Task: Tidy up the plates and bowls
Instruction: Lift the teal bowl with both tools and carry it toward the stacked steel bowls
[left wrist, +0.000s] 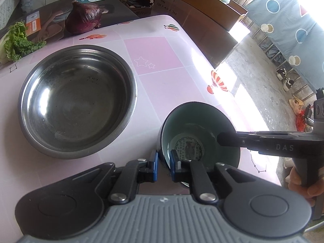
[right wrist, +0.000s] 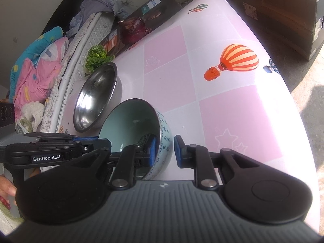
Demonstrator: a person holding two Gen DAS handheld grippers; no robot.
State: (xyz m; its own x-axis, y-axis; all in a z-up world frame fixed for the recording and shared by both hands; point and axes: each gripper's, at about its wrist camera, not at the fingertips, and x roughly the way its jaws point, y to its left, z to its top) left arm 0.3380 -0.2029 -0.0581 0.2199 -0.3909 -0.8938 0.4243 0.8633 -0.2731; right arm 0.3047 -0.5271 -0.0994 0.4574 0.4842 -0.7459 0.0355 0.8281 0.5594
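Holding the ceramic bowl [left wrist: 199, 135] tilted above the table [left wrist: 162, 93], both tools sit on its rim. Left gripper [left wrist: 163, 162]: pads pinched tight on the near wall, one inside, one outside. Right gripper [right wrist: 164, 151]: jaws straddle the opposite wall w/ a clear gap outside — looks loose, not clamping. Steel bowl [left wrist: 77, 101] sits alone nearby, nothing inside. Progress, my guess: early — nothing stacked yet; the ceramic one prob. goes into the steel one. No plates in view.
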